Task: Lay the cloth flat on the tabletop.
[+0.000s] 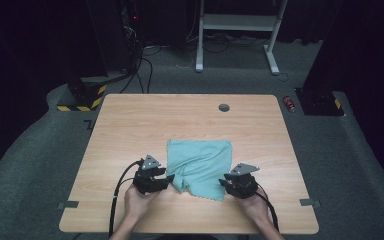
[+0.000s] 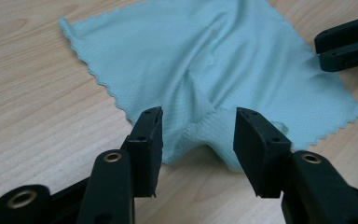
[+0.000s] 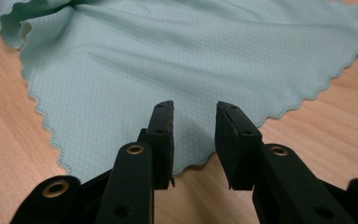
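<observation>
Both the left gripper (image 2: 198,133) and the right gripper (image 3: 195,130) are seen open and holding nothing, just short of the rumpled, unlabelled teal cloth (image 1: 200,165) ahead of their jaws.

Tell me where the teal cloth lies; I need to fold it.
In the high view, the teal cloth lies rumpled on the table, right of centre near the front edge.

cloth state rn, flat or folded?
Neither: the teal cloth is mostly spread on the table but rumpled, with ridges across the middle and its near-left corner bunched up. No clean fold.
</observation>
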`<state>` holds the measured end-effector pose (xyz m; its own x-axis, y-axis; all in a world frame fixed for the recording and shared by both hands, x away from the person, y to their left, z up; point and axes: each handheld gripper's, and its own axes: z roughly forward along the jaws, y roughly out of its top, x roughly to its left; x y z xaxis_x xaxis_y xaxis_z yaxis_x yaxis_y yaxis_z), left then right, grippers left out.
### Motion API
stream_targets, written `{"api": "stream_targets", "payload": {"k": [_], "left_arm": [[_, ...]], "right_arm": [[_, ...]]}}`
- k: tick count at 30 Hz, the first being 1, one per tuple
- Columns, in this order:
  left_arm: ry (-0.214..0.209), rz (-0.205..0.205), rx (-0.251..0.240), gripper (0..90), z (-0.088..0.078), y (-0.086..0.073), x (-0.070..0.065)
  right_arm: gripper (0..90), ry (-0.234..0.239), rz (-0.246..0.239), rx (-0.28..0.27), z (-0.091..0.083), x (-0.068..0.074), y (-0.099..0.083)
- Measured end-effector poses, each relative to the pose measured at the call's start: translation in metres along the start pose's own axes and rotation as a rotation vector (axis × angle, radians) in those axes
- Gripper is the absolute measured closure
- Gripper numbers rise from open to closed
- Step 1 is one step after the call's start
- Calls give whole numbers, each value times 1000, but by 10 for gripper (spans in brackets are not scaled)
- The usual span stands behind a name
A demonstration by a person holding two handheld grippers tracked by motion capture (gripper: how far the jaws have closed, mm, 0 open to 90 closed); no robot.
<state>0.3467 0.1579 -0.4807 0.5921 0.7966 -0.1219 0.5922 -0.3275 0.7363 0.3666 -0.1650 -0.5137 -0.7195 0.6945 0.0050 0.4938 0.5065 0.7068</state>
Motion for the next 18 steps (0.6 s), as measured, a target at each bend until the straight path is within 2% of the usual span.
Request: {"api": "stream_targets", "payload": {"k": [5, 8, 11, 14, 16, 18], "left_arm": [[10, 39, 9, 542, 9, -1, -16], [4, 58, -1, 635, 14, -2, -20], [2, 78, 13, 713, 19, -3, -22], [-7, 90, 20, 824, 22, -4, -21], [-32, 77, 25, 881, 22, -4, -20], [-36, 85, 33, 892, 20, -4, -19]], "right_arm": [[695, -5, -18, 10, 1, 6, -3], [714, -8, -32, 12, 1, 8, -3], [722, -10, -45, 13, 1, 8, -3], [775, -4, -55, 11, 1, 9, -3], [805, -4, -58, 10, 1, 9, -3], [832, -1, -60, 10, 1, 8, -3]]}}
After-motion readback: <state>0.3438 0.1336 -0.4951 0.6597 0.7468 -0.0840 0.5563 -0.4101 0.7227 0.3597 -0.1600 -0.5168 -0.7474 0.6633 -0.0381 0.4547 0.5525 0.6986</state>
